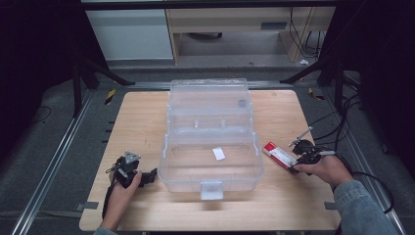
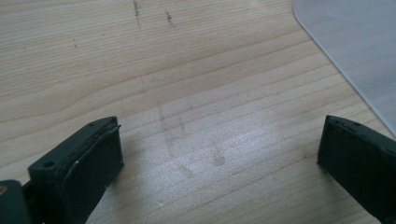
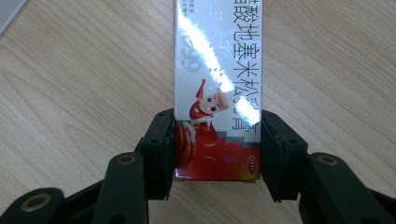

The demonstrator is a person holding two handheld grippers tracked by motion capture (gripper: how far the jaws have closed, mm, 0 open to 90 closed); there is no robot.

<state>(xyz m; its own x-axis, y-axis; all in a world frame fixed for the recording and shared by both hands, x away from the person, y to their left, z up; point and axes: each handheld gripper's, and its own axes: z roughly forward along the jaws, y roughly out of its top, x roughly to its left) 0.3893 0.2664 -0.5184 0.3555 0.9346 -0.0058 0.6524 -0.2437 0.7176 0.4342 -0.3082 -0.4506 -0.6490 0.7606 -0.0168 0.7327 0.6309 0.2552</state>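
Observation:
A small red and white carton lies flat on the wooden table, right of a clear plastic case. My right gripper is shut on the carton's near end. In the right gripper view the black pads press both long sides of the carton, which bears a cartoon figure and printed characters. My left gripper rests low on the table just left of the case, its jaws pointing at it. In the left gripper view that gripper stands open over bare wood.
The clear case has its lid folded back, and a white slip lies inside. Its front latch faces the table's near edge. A corner of the case is seen ahead of the left jaws. Cables trail off the table's right side.

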